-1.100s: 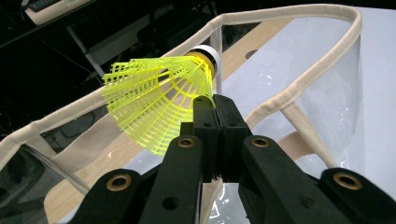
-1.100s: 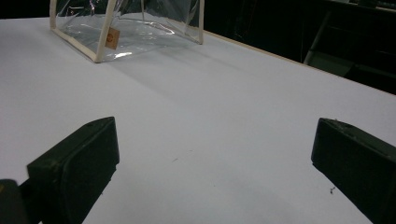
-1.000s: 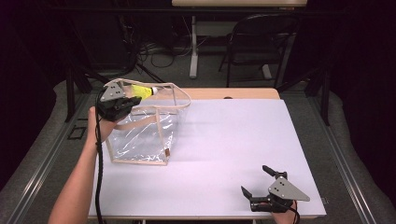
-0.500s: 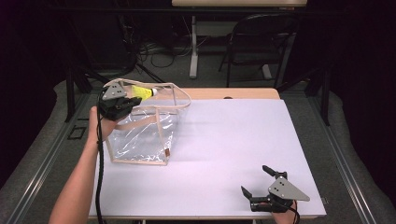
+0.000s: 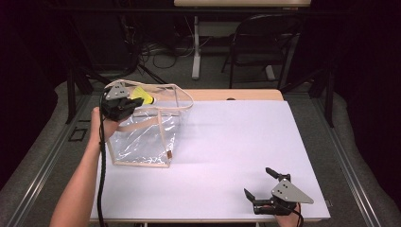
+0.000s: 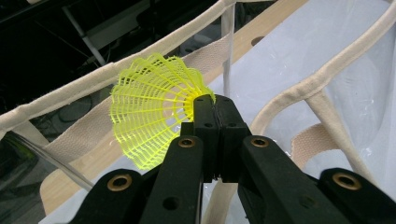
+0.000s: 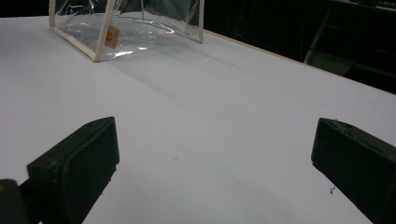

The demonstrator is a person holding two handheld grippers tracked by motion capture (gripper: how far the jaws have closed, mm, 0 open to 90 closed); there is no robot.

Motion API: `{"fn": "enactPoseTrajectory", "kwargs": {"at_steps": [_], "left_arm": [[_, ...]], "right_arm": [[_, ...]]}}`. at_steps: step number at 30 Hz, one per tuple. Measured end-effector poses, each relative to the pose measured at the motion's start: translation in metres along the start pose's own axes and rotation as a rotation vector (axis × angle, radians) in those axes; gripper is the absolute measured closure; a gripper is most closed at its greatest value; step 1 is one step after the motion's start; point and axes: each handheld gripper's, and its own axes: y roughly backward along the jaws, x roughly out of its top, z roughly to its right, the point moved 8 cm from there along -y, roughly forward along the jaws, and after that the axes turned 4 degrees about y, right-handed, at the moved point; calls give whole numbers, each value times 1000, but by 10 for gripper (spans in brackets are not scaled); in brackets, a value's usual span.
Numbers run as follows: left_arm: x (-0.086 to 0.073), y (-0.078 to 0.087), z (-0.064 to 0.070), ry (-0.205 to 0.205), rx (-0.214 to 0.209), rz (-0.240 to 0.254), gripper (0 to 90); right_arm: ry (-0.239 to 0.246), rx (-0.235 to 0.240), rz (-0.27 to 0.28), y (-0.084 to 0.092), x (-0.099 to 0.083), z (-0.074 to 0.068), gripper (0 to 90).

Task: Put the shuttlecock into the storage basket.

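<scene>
A clear plastic tote bag [image 5: 142, 142] with cream fabric trim and handles stands on the left of the white table. My left gripper [image 5: 137, 101] hangs over the bag's open top at its far left corner, shut on a yellow plastic shuttlecock [image 5: 144, 97]. In the left gripper view the jaws pinch the shuttlecock [image 6: 149, 109] at its narrow end, its mesh skirt fanning up and left above the bag's rim [image 6: 93, 84]. My right gripper [image 5: 262, 182] rests near the table's front right edge, open with nothing between its fingers [image 7: 77, 163]. From there the bag [image 7: 126, 28] stands far off.
The white table top [image 5: 236, 142] stretches between the bag and the right gripper. A wooden strip [image 5: 227, 94] runs along the far edge. A black chair [image 5: 262, 42] and a desk leg [image 5: 195, 47] stand on the floor beyond.
</scene>
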Motion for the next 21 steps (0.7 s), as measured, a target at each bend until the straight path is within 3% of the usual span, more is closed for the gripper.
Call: {"fn": "enactPoseTrajectory", "kwargs": {"at_steps": [8,14,21], "left_arm": [[-1,-3,-3,10,1,-10,856],[2,0,-4,26,8,26,549],[5,8,1,38,1,54,259]], "right_arm": [[1,0,-1,0,0,0,3],[1,0,3,0,0,0,3],[1,1,2,0,0,0,3]]}}
